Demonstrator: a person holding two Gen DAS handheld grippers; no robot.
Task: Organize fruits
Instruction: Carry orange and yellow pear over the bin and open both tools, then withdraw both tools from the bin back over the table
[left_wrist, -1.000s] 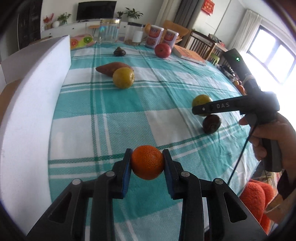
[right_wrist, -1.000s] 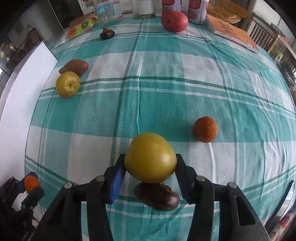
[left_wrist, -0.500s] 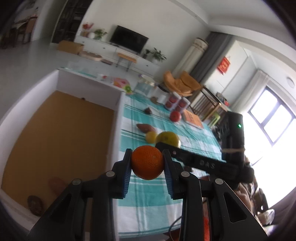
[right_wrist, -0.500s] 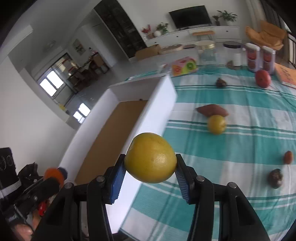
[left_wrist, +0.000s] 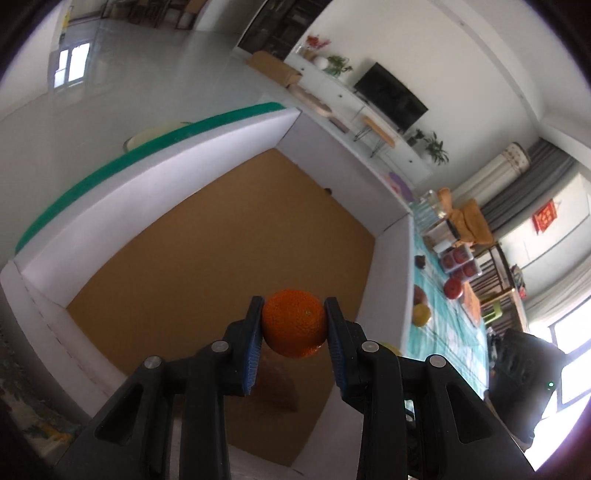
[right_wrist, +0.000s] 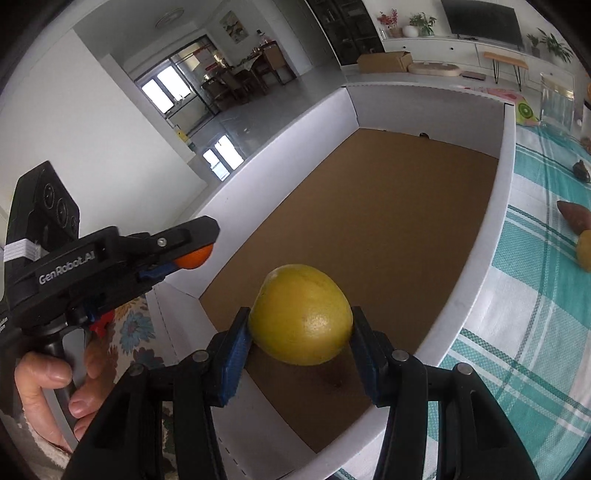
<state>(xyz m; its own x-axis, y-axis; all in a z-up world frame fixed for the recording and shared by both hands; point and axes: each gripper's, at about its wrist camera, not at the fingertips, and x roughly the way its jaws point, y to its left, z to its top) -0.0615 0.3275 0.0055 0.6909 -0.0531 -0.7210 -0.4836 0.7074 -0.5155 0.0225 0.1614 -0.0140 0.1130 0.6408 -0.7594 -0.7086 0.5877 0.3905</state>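
Left claw (left_wrist: 294, 330) pinching orange (left_wrist: 294, 323), right claw (right_wrist: 300, 334) pinching yellow fruit (right_wrist: 300, 314), both above box (right_wrist: 476, 236). Lower near brown floor before release; set apart, prevent rolling.

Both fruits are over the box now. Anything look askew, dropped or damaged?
Nothing stands out. The small orange fruit sits squarely in the left hand-held gripper, the yellow-green citrus in the right hand-held gripper, both above the white-walled, brown-floored box.

two tongs (left_wrist: 294, 328) (right_wrist: 300, 332), one orange (left_wrist: 294, 323), one yellow citrus (right_wrist: 300, 314), one box (right_wrist: 476, 258).
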